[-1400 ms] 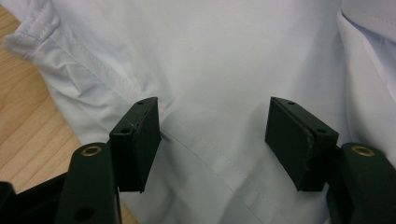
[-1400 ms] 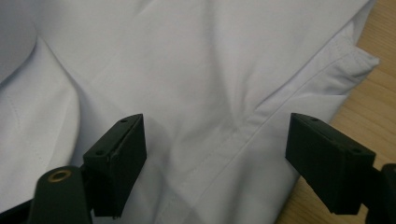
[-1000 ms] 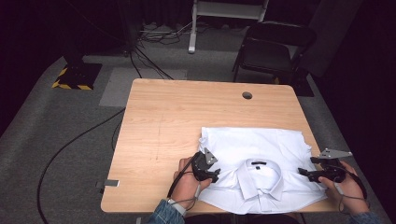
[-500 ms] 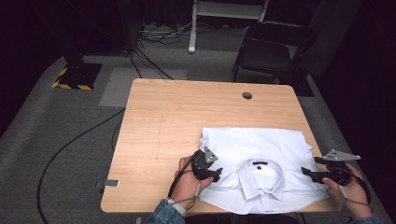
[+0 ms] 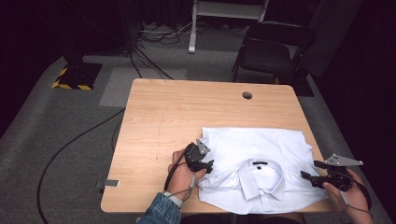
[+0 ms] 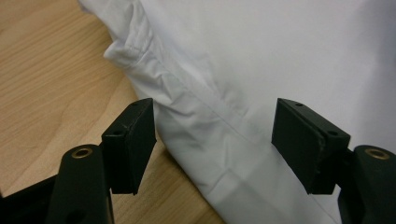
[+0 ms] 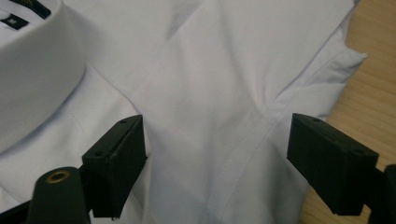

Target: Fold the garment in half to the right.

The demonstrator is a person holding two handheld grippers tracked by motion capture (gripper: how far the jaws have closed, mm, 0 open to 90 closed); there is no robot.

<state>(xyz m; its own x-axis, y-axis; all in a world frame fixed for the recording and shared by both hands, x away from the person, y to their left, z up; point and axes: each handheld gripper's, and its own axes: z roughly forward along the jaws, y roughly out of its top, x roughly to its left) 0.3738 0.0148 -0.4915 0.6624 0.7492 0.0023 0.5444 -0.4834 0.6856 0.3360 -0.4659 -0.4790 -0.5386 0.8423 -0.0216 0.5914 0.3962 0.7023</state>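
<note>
Since both grippers flank the folded white dress shirt (image 5: 261, 175) at the table's (image 5: 187, 116) near right, collar toward the person and long axis across the table, pinch both shoulders evenly.

Left gripper (image 6: 215, 140) view: jaws spread astride the shoulder seam (image 6: 205, 112); bite every layer.

Right gripper (image 7: 217, 154) view: spread above the other shoulder, collar (image 7: 32, 79) beside.

Table brightly lit from above, surroundings dark; close views slightly soft.
</note>
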